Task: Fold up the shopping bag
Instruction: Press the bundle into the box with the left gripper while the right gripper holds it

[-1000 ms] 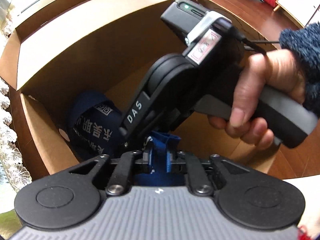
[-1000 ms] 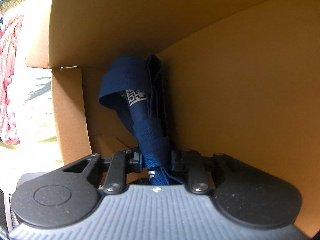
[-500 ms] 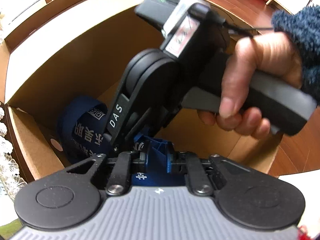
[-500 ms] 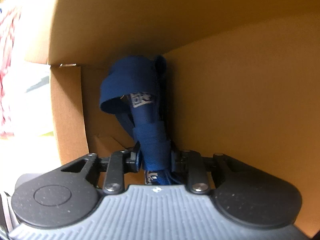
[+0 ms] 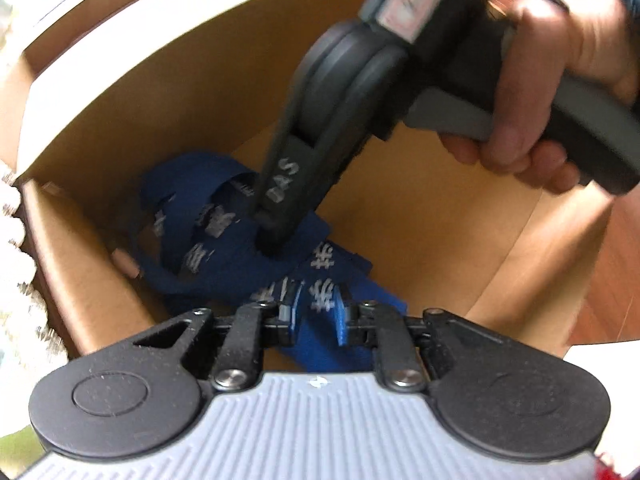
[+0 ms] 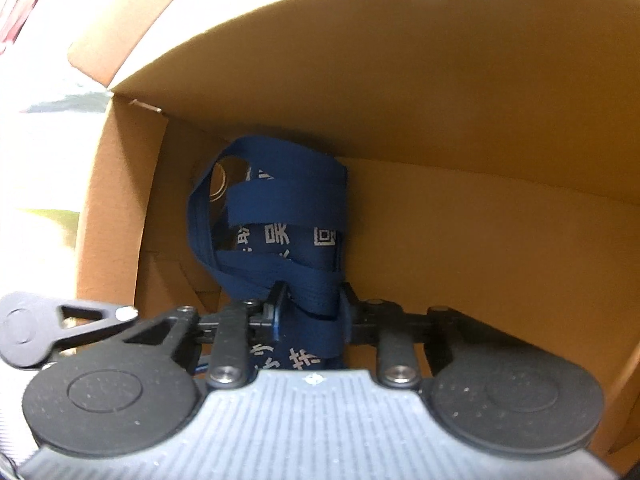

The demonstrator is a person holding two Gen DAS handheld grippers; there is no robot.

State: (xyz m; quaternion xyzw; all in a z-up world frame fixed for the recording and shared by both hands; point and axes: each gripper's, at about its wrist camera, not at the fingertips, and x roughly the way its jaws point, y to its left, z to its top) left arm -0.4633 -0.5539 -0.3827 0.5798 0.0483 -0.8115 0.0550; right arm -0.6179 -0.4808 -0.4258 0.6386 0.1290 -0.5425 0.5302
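The folded dark blue shopping bag (image 5: 224,240) with white printed characters lies low in a corner of a cardboard box (image 5: 120,92). My left gripper (image 5: 316,312) is shut on the bag's near end. My right gripper (image 6: 308,304) is shut on the bag (image 6: 280,216) further along; its straps loop ahead of the fingers. In the left wrist view the right gripper's black body (image 5: 320,128) reaches down into the box from the upper right, its tips pressed into the bag, held by a hand (image 5: 560,80).
The box's brown walls (image 6: 440,100) close in around both grippers, with a flap at the left (image 6: 120,216). A wooden floor (image 5: 612,280) shows beyond the box's right wall. White lace fabric (image 5: 12,240) lies left of the box.
Both grippers have pushed the bag deeper toward the box's corner and floor. The bag now lies flatter, with more printed text showing. The right gripper swung higher in the left wrist view.
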